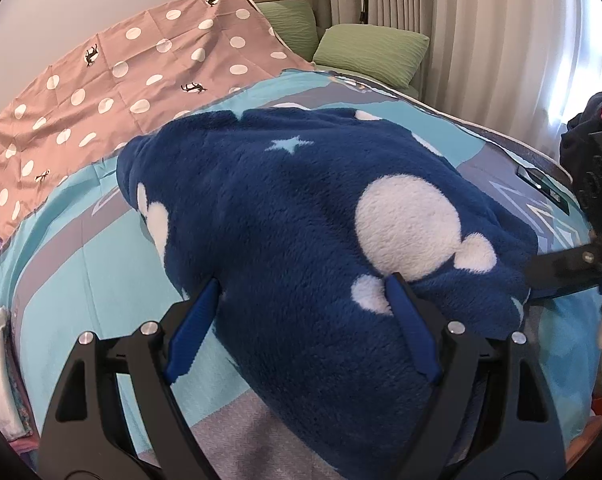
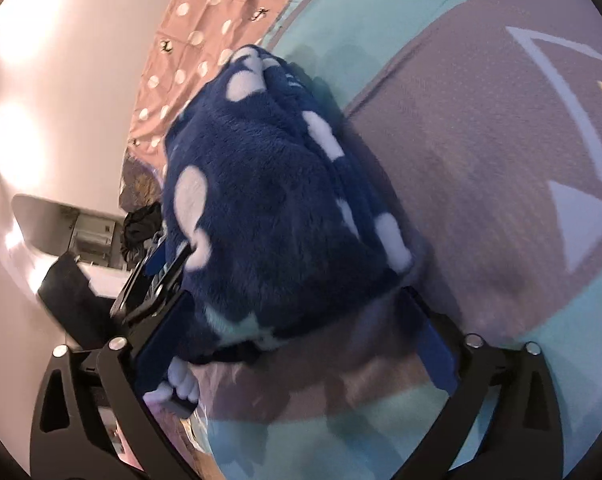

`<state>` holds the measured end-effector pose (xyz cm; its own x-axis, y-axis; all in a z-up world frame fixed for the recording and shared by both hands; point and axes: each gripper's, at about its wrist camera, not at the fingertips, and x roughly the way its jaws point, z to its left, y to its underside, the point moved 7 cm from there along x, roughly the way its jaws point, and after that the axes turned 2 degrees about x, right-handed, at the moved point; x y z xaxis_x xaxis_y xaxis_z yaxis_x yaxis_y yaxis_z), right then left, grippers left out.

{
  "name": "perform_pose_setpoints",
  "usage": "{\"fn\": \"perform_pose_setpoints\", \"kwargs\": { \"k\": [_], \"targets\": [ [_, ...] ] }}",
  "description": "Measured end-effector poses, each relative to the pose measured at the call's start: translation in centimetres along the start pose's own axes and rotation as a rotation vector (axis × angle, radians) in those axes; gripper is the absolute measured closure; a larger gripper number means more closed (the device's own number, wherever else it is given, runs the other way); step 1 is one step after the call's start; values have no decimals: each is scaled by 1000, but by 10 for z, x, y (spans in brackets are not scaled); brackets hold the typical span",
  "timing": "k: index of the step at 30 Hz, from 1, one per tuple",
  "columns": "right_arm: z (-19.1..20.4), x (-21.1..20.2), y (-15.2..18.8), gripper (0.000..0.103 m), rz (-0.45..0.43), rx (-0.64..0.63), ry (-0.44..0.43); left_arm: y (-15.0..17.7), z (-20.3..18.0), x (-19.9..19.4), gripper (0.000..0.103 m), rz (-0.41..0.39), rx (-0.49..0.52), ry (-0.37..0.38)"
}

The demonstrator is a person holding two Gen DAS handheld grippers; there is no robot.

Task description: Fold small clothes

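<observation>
A navy fleece garment (image 1: 285, 208) with white spots and a pale star lies bunched on the bed. My left gripper (image 1: 301, 292) is open, its blue fingers astride the garment's near edge. My right gripper (image 2: 297, 312) is open, with the garment's (image 2: 269, 200) folded end between its fingers. The right gripper also shows in the left wrist view (image 1: 561, 272) at the garment's right edge. The left gripper shows in the right wrist view (image 2: 157, 276) at the garment's far side.
The bed has a turquoise and grey cover (image 1: 81, 264) and a pink polka-dot sheet (image 1: 113, 76) further back. Green pillows (image 1: 369, 52) and a curtain (image 1: 481, 40) stand behind. Dark clothes (image 1: 589, 120) lie at the right. A white wall (image 2: 61, 100) is at the left.
</observation>
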<state>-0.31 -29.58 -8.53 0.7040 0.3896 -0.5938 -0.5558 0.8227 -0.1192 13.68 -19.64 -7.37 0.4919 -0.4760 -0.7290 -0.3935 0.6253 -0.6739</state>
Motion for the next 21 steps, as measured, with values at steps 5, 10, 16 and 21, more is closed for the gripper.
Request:
{"fn": "perform_pose_setpoints", "kwargs": {
  "k": [5, 10, 16, 21],
  "targets": [
    [-5, 6, -13, 1, -62, 107, 21, 0, 1, 1, 18, -5, -7, 14],
    [0, 17, -21, 1, -125, 121, 62, 1, 3, 1, 17, -11, -14, 27],
    [6, 29, -34, 1, -149, 75, 62, 1, 4, 0, 17, -16, -24, 40],
    [1, 19, -30, 23, -147, -1, 12, -16, 46, -29, 17, -116, -314, 224]
  ]
}}
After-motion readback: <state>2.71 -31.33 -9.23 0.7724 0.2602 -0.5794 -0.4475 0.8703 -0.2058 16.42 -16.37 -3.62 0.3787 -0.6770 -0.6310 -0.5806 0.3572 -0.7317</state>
